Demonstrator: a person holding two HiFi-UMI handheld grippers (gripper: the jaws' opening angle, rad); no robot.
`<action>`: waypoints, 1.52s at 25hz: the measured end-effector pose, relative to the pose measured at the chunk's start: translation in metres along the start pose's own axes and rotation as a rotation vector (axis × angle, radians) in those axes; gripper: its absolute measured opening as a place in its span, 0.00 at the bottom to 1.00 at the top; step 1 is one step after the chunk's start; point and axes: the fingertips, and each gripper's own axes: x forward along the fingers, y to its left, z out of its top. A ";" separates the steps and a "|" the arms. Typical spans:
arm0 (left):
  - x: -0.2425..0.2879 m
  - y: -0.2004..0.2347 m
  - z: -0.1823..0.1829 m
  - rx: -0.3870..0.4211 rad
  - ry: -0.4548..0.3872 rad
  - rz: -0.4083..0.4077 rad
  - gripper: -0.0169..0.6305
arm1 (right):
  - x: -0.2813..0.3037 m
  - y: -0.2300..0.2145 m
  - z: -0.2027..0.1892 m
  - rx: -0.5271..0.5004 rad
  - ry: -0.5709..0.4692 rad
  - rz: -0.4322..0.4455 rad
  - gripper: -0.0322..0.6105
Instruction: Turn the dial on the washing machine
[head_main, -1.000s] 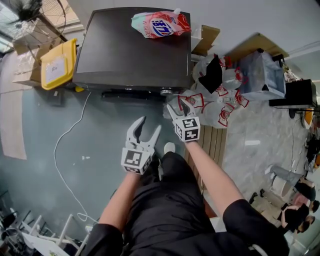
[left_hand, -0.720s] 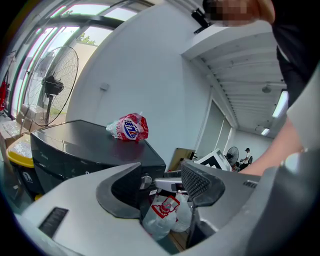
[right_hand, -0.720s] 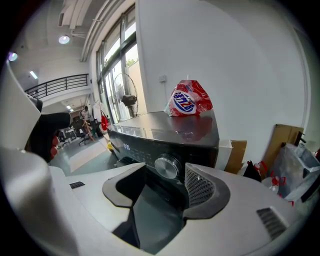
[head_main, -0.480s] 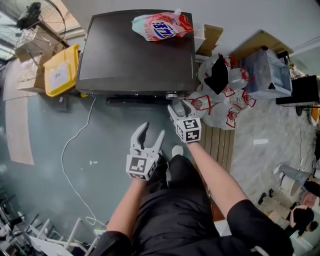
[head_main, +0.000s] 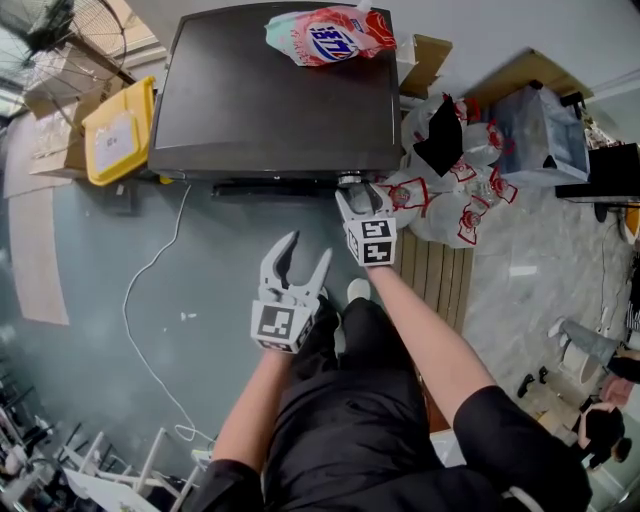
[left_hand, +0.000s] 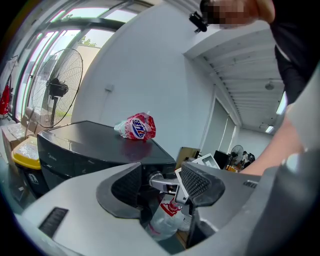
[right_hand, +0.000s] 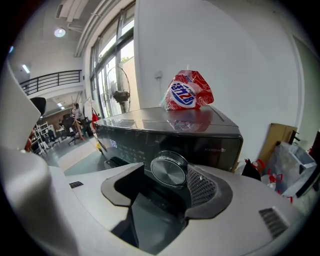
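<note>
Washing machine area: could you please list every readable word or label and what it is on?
Red-and-white pouch on the dark washing machine: blue lettering, too blurred to read.
Panel beside the round silver dial: white print, too small to read.
Yellow bin, white label: unreadable.

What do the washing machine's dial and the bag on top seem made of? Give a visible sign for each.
Dial: probably brushed metal or metallised plastic; silvery face with fine sheen.
Bag: likely soft plastic film; glossy, crinkled, printed.
</note>
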 end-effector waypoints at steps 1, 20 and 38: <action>0.000 0.002 0.000 -0.002 -0.001 0.000 0.37 | 0.001 0.000 0.000 0.004 -0.001 -0.008 0.42; -0.008 0.016 -0.013 -0.002 0.039 -0.008 0.37 | 0.013 -0.007 -0.002 0.083 0.004 -0.101 0.42; -0.002 0.012 -0.018 -0.009 0.040 -0.045 0.37 | 0.012 -0.011 -0.004 0.318 -0.039 -0.010 0.42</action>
